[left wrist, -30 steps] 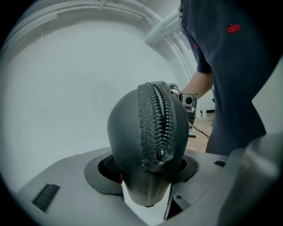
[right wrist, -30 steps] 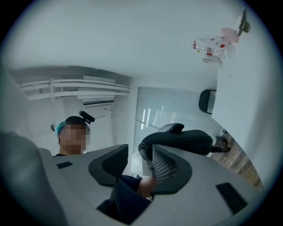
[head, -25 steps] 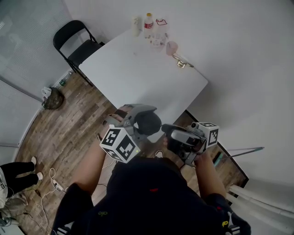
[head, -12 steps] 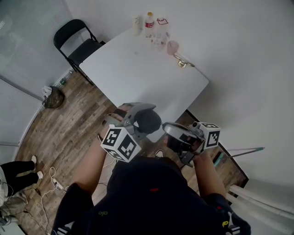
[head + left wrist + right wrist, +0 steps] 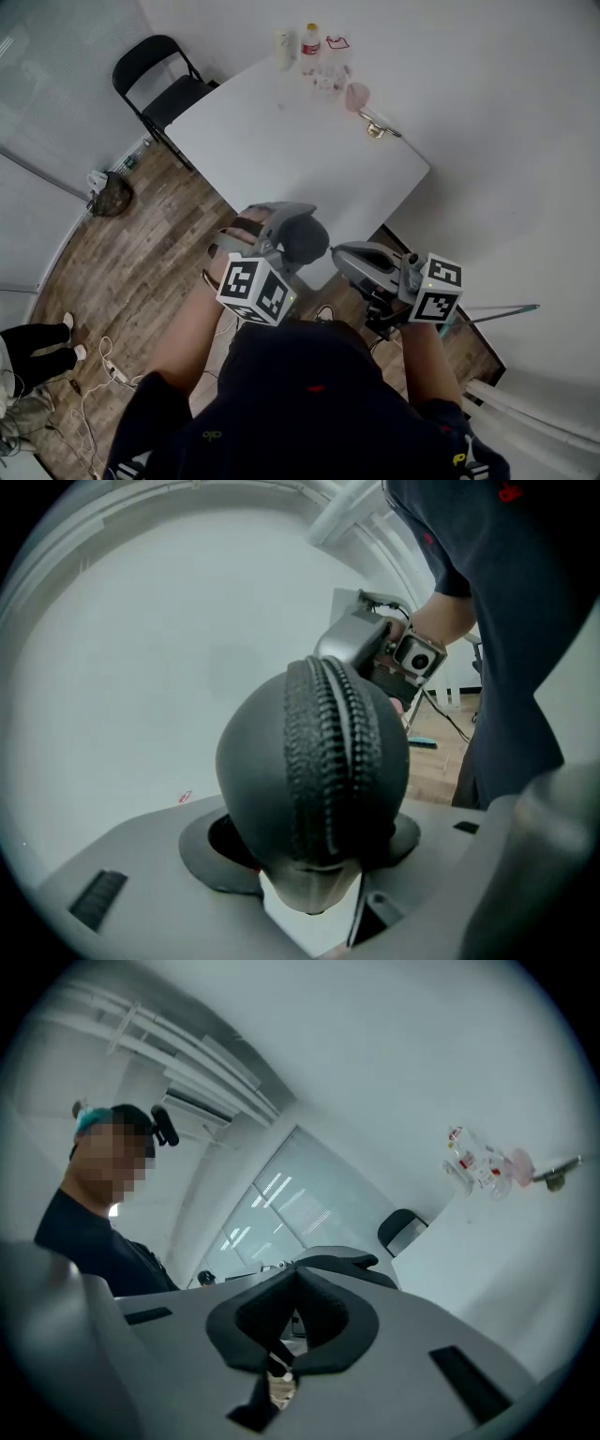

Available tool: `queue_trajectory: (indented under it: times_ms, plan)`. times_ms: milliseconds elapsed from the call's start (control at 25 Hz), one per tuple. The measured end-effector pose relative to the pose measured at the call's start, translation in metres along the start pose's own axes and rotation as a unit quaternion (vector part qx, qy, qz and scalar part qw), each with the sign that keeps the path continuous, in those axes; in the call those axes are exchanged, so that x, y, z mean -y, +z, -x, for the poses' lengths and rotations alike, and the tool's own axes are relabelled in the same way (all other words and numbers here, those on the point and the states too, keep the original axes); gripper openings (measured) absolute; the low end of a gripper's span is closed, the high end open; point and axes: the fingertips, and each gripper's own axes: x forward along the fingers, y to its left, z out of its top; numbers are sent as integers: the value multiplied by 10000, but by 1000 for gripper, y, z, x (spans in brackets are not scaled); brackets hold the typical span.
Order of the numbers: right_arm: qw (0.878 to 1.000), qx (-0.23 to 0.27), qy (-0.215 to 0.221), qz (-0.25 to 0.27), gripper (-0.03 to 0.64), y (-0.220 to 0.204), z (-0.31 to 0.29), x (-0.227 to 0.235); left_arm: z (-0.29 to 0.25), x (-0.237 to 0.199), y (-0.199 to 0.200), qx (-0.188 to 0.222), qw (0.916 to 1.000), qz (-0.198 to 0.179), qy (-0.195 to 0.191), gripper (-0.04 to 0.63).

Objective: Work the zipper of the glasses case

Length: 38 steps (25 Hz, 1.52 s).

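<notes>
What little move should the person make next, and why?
Probably pull the right claw slowly along the zipper. The left claw clamps the glasses case, and the shut right claw sits at the case's end, though no view shows the pull pinched.

An office-like room is showing: a white table (image 5: pixel 281 159) and black folding chair (image 5: pixel 176 98) are standing on wood-plank flooring (image 5: pixel 122 262), with glass partition walls (image 5: pixel 291 1199) running behind.
</notes>
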Motion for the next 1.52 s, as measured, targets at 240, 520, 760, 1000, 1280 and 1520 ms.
queue_trajectory:
  times_ms: [240,520,760,1000,1280,1520]
  plan:
    - [9849,-848,-497,1424,20,-7,-12,-13,-5,-3,-10,-390,9991,-131,123,270]
    - [9594,-1447,-855,2265,20,-18,-27,-16,-10,1,-20,-807,9967,-74,67,270]
    - [9457,-1806,-957,2528,20,-30,-36,-14,-13,8,-24,-985,9951,-44,-39,270]
    - [9386,-1892,-1091,2671,21,-33,-39,-13,-13,10,-26,-968,9948,289,-91,270]
    - [9451,-1029,-1167,2873,21,11,-25,-17,1,-18,-16,-258,9868,1575,261,270]
    - [9315,-90,-1978,3052,21,65,14,11,32,-64,-17,394,9650,2356,1080,270]
